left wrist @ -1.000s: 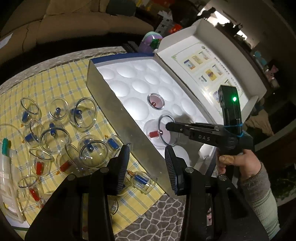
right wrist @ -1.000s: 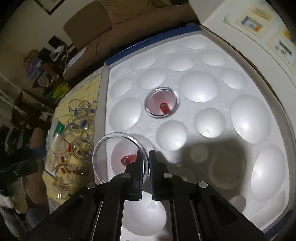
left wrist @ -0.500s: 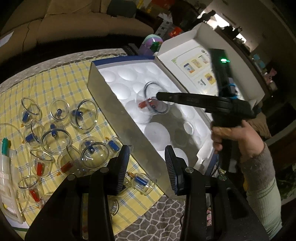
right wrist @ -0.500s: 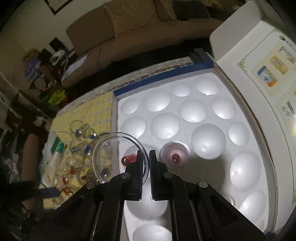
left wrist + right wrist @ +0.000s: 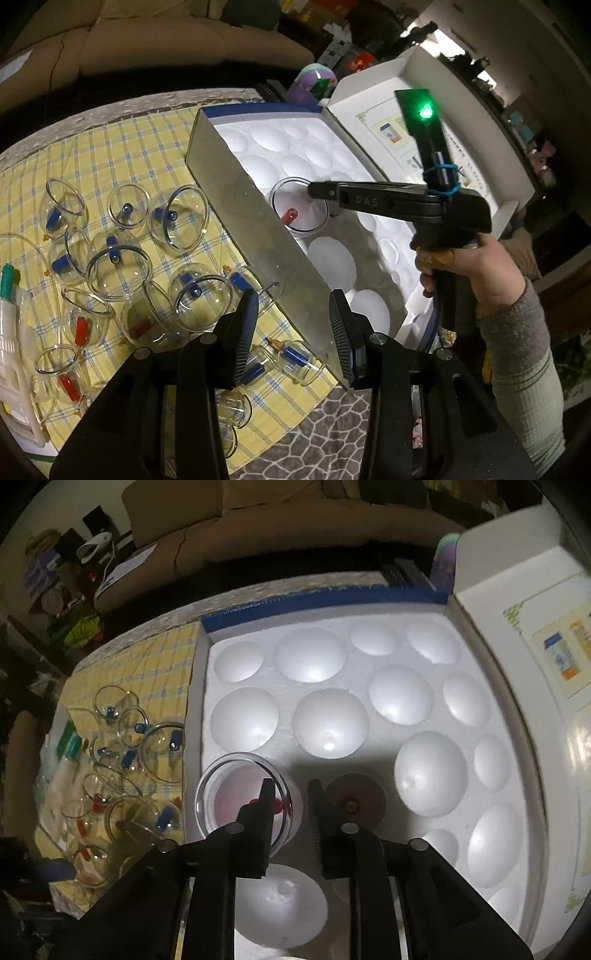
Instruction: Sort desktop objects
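A clear cup with a red valve (image 5: 245, 797) rests in a hollow of the white foam tray (image 5: 280, 709), close to the tray's left wall. My right gripper (image 5: 290, 794) is over it and its jaws are opening; the cup's right wall stands between the fingers, and the pads no longer press on it. In the left wrist view the same cup (image 5: 299, 210) sits under the right gripper (image 5: 314, 190). A smaller red-valved cup (image 5: 356, 801) is seated just to the right. My left gripper (image 5: 293, 299) hovers open over the box's silver wall (image 5: 251, 221), with nothing between its fingers.
Several loose clear cups (image 5: 118, 258) with blue or red valves lie on the yellow checked cloth (image 5: 147, 147) left of the box. A white and green pump (image 5: 7, 280) lies at the far left. The box lid (image 5: 406, 96) stands open behind the tray. A sofa is beyond the table.
The right gripper carried the red-valved cup from a near hollow to one farther along the tray's left wall, lowered it there, and its jaws have parted. The left gripper stayed put.
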Available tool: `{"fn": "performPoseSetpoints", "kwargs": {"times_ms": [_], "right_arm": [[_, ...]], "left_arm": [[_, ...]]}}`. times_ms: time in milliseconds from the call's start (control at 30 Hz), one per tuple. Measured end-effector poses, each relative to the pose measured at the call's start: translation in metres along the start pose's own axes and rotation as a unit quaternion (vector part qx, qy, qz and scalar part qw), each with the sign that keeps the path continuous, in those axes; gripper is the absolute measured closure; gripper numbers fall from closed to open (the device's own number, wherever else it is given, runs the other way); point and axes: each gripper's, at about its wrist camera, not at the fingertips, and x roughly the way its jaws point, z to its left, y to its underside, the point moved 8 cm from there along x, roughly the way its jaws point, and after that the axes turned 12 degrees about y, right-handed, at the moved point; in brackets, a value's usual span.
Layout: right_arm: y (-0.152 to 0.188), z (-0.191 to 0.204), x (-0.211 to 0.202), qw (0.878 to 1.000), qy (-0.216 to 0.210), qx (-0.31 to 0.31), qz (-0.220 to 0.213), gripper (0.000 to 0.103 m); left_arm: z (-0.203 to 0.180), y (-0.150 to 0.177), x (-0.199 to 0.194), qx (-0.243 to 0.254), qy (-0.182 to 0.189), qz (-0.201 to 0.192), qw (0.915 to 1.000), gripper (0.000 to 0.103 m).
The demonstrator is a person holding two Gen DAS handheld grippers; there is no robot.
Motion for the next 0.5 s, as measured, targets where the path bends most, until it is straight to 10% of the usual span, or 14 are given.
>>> {"fn": "performPoseSetpoints", "kwargs": {"times_ms": [500], "right_arm": [[0.006,0.001,0.010,0.999,0.015,-0.029,-0.021,0.098]], "left_arm": [[0.001,0.003,0.001,-0.001,-0.005,0.003,1.0000,0.067]]}}
